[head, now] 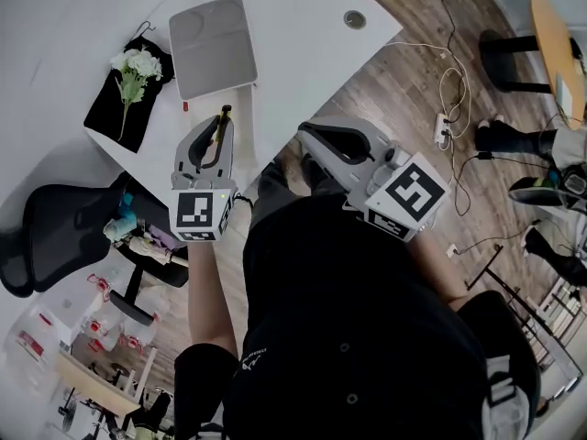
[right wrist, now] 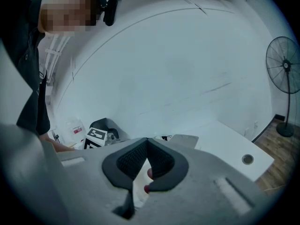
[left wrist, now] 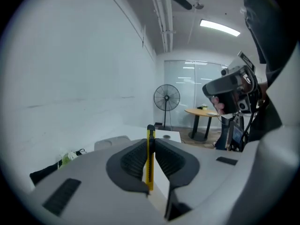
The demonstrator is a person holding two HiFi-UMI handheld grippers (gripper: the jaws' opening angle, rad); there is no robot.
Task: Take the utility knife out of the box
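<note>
The left gripper (left wrist: 150, 146) is clamped on a slim yellow plastic utility knife (left wrist: 150, 170), held out of the flat grey box (head: 213, 46) on the white table (head: 293, 35); the right gripper (right wrist: 146, 143) has its jaws together, empty; the knife looks light, stiff and smooth, best held mid-handle.

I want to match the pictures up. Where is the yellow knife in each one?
Head view: the utility knife is left of centre, pinched in the left gripper.
Left gripper view: bottom centre, standing upright between the closed jaws.
Right gripper view: not in it.
Shared landmark: the grey box on the white table, also seen at and.
</note>
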